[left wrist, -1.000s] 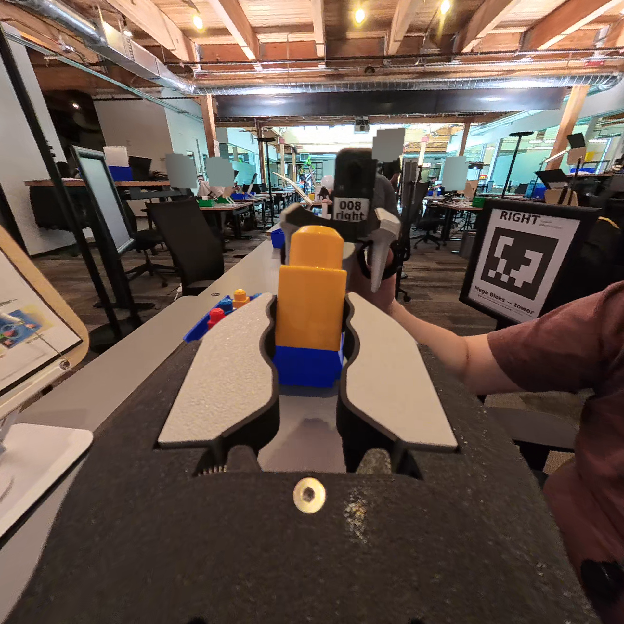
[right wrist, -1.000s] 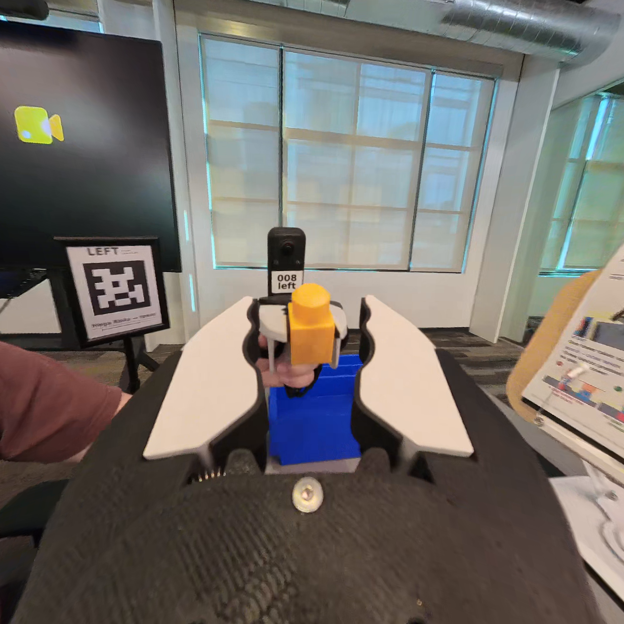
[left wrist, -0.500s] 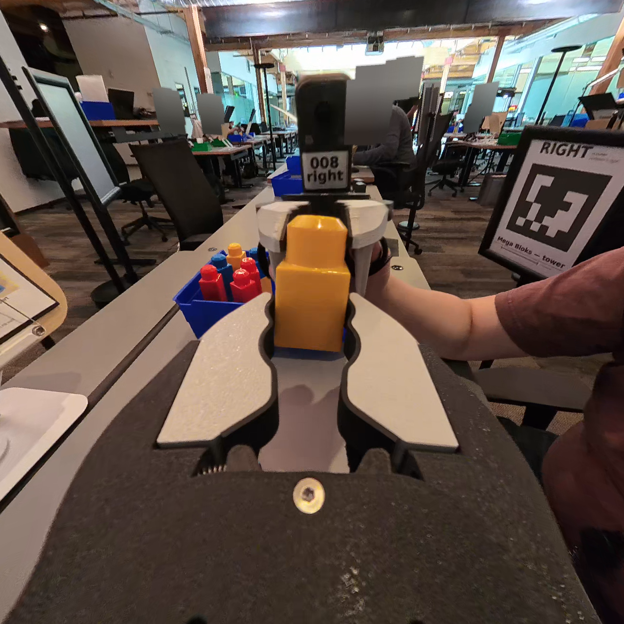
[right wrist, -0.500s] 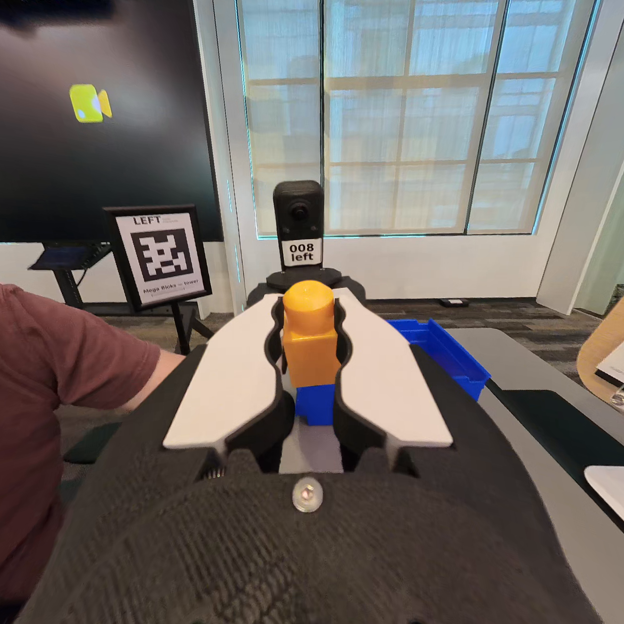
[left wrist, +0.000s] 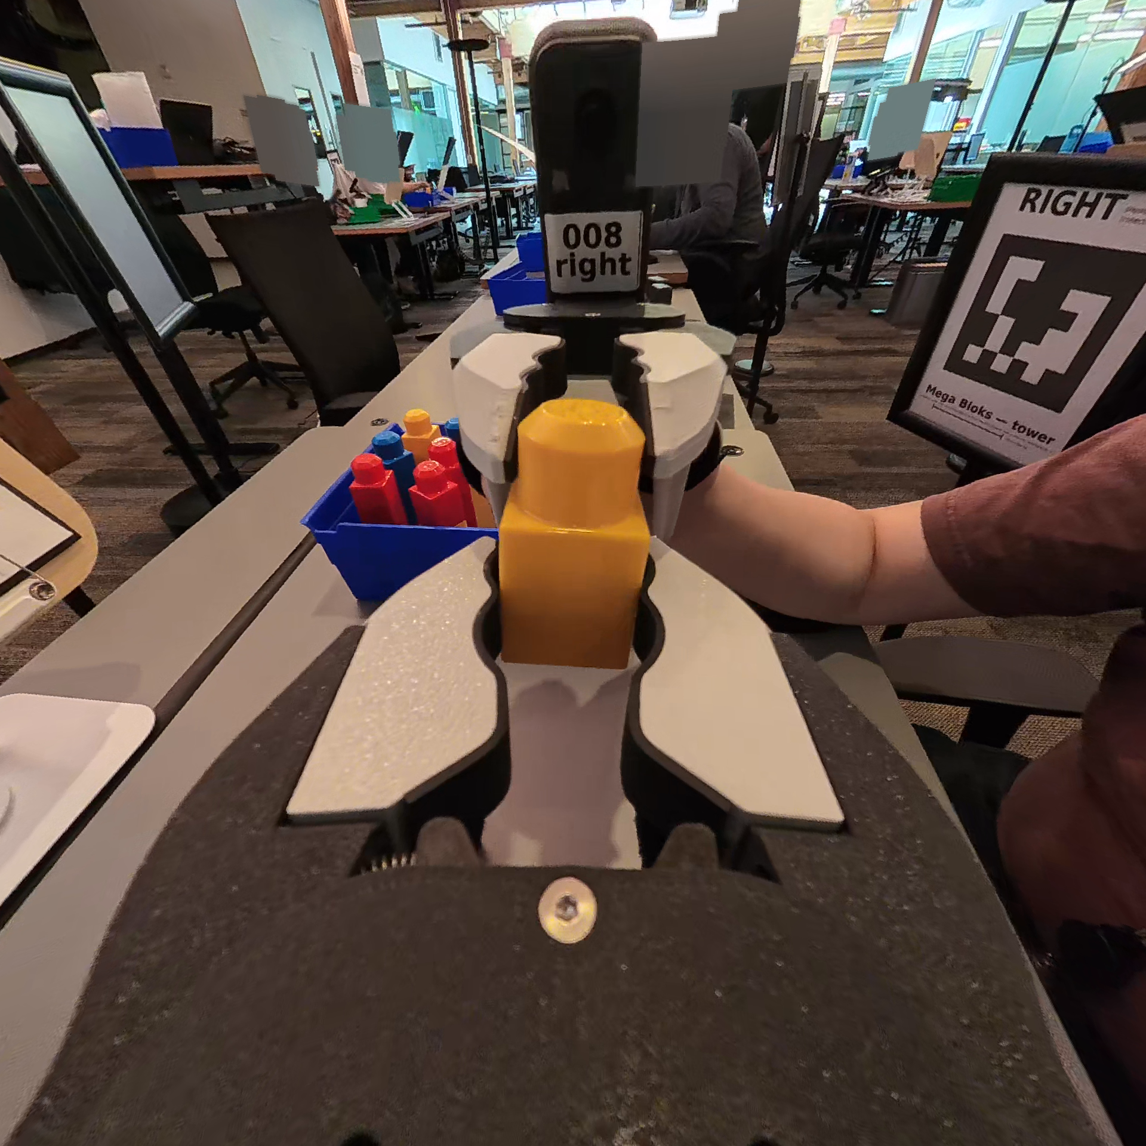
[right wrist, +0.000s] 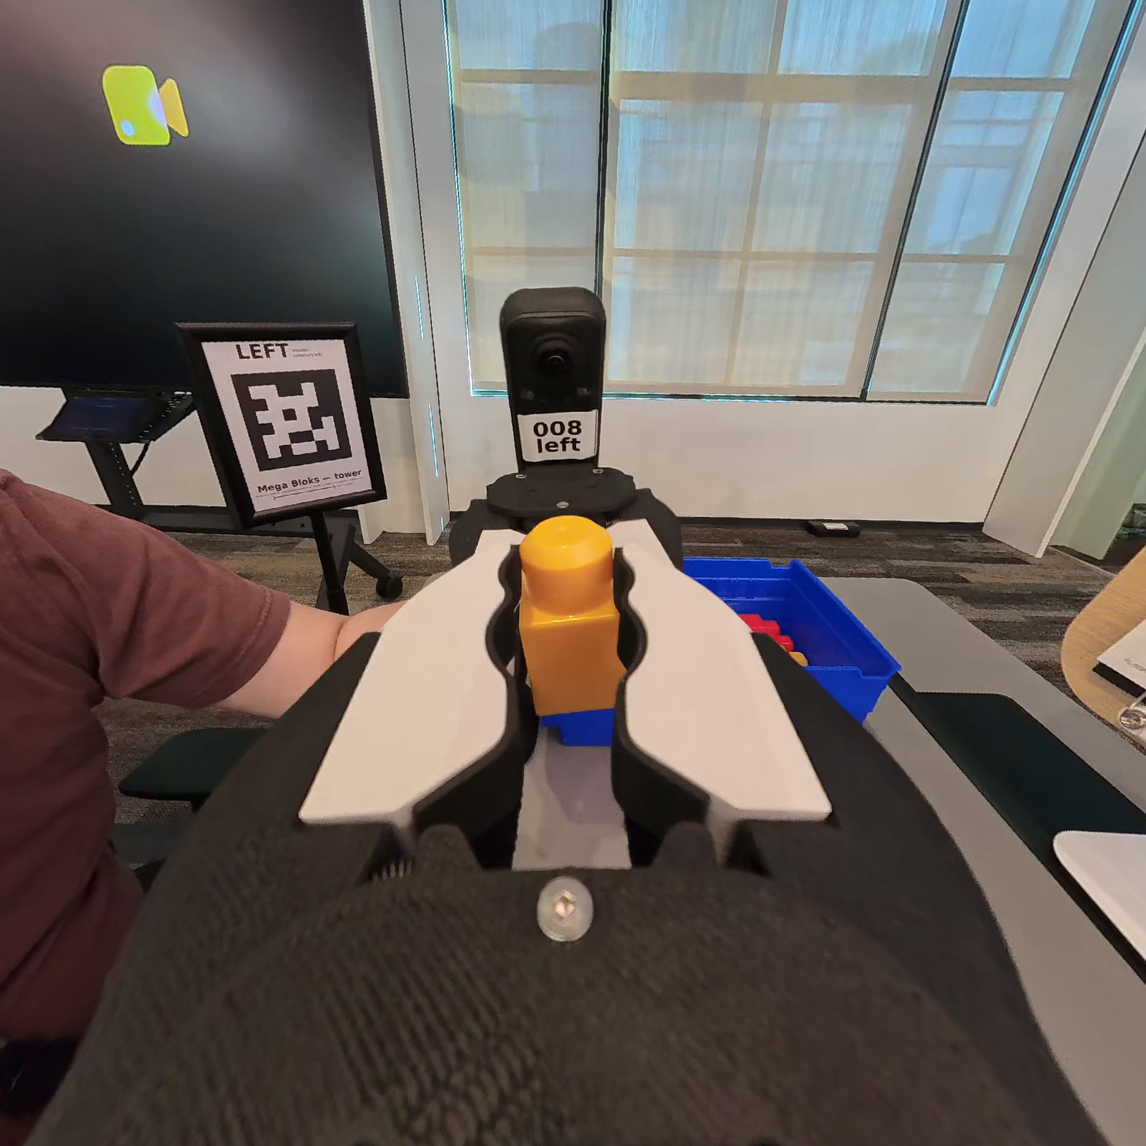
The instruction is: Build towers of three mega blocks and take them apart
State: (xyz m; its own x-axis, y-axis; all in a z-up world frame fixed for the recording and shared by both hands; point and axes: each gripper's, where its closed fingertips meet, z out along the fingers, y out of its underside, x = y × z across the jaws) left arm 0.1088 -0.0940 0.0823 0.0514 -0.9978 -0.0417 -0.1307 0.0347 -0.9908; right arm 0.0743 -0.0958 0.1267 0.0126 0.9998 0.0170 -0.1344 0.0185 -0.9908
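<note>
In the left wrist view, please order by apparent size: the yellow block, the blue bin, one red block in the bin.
1. Yellow block, though nearest the camera
2. Blue bin
3. Red block

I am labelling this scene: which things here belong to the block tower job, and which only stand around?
Job:
- yellow block
- blue block under it
- blue bin of blocks
- left hand-held gripper
- right hand-held gripper

Around:
- framed sign
- dark screen
- office chair

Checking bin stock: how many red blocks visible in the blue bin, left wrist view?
3 red blocks, clustered upright in the blue bin; more may be hidden behind the yellow block.
</note>
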